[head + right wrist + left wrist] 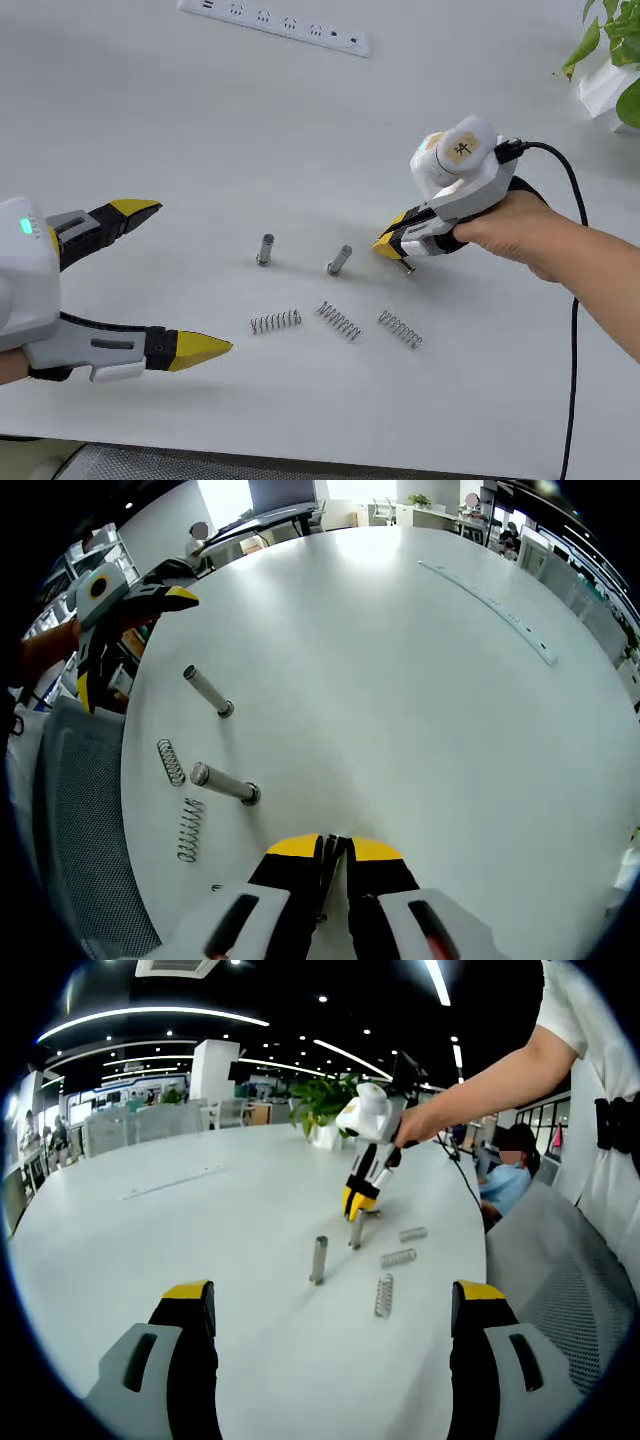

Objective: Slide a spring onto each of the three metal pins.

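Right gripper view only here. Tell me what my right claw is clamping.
Observer: The right claw is shut on the third pin; its end pokes out under the tips.
Operator: Count the springs; I see two.
Observer: Three. The third spring lies flat near your claw, on the person's side.
Operator: Say whether the free pins stand.
Observer: Both stand upright, the left pin and the middle pin.

The white desk point(150, 130) carries two pins point(265, 249) standing mid-desk, with three springs point(339, 320) lying in a row nearer. A power strip point(275, 24) lies far, a potted plant point(607, 88) far right.
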`<action>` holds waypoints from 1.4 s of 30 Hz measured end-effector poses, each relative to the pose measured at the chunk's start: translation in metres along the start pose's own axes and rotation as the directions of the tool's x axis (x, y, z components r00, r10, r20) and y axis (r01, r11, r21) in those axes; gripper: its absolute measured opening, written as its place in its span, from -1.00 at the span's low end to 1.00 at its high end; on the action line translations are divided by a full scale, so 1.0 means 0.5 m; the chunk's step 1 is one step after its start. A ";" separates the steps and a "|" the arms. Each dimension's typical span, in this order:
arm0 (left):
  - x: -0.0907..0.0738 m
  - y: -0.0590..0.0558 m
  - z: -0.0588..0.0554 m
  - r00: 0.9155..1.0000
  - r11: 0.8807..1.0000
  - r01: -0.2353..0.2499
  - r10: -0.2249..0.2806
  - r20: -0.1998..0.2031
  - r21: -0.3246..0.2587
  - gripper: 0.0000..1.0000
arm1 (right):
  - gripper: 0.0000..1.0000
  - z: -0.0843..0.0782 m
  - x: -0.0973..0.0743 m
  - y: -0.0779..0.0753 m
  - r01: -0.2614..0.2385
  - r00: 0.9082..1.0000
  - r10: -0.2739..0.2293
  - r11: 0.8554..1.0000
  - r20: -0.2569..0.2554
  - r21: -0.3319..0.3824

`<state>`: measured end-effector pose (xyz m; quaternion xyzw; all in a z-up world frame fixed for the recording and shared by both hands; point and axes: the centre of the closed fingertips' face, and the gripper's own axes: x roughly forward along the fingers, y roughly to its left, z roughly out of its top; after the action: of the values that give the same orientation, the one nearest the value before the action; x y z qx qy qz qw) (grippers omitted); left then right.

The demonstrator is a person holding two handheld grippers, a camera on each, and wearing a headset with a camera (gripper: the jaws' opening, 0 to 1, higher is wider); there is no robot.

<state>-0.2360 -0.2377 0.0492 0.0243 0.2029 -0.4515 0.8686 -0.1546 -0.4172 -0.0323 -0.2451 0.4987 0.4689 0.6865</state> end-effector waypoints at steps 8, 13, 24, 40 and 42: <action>0.002 -0.002 -0.002 1.000 1.000 0.003 -0.003 -0.001 -0.003 0.95 | -0.88 0.004 0.001 -0.001 0.001 1.000 -0.001 1.000 0.001 0.012; 0.004 -0.003 -0.003 1.000 1.000 0.006 -0.006 -0.003 0.000 0.95 | -0.89 0.003 0.010 -0.013 0.002 1.000 -0.002 1.000 -0.004 0.018; 0.003 -0.004 -0.009 1.000 1.000 0.010 -0.010 -0.013 0.001 0.95 | -0.91 -0.001 0.006 -0.015 0.009 1.000 -0.009 1.000 0.007 0.026; 0.006 -0.015 -0.003 1.000 1.000 0.025 -0.025 -0.013 0.008 0.93 | -0.91 0.001 -0.038 0.021 0.028 0.998 -0.029 0.999 0.055 0.027; 0.006 -0.016 -0.003 1.000 1.000 0.026 -0.025 -0.012 0.009 0.93 | -0.91 0.001 -0.045 0.025 0.031 0.998 -0.033 0.999 0.063 0.028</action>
<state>-0.2413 -0.2443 0.0480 0.0283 0.2063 -0.4633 0.8614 -0.1669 -0.4205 -0.0098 -0.2286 0.4792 0.4586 0.7126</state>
